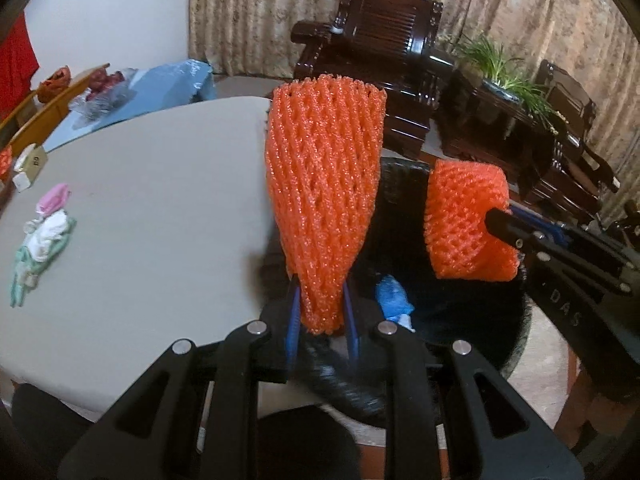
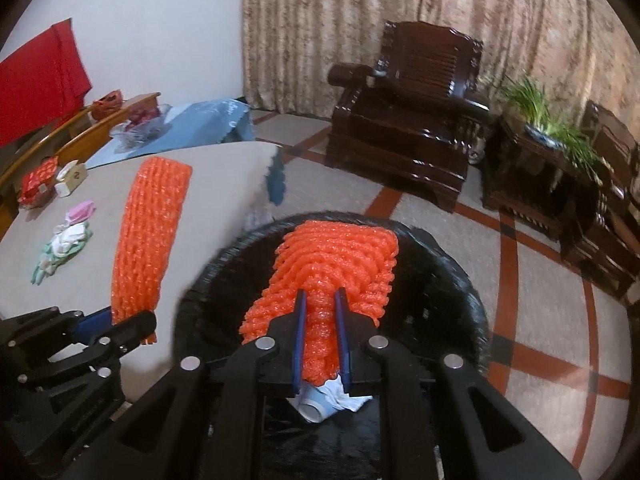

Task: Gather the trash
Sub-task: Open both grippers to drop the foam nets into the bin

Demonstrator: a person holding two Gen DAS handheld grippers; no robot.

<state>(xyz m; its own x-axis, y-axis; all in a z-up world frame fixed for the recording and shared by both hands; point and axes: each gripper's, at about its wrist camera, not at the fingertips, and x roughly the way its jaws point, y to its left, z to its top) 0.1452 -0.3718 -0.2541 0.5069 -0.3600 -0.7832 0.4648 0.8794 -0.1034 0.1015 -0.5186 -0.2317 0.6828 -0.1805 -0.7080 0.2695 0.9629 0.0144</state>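
My left gripper is shut on a long orange foam net sleeve, held upright at the table's right edge beside the black bin; it also shows in the right wrist view. My right gripper is shut on a second orange foam net and holds it over the open black bin. This net and gripper show in the left wrist view. Blue and white crumpled trash lies inside the bin.
The grey table holds a heap of pink, white and green crumpled pieces and small boxes at its left. Dark wooden armchairs and a plant stand beyond on the tiled floor.
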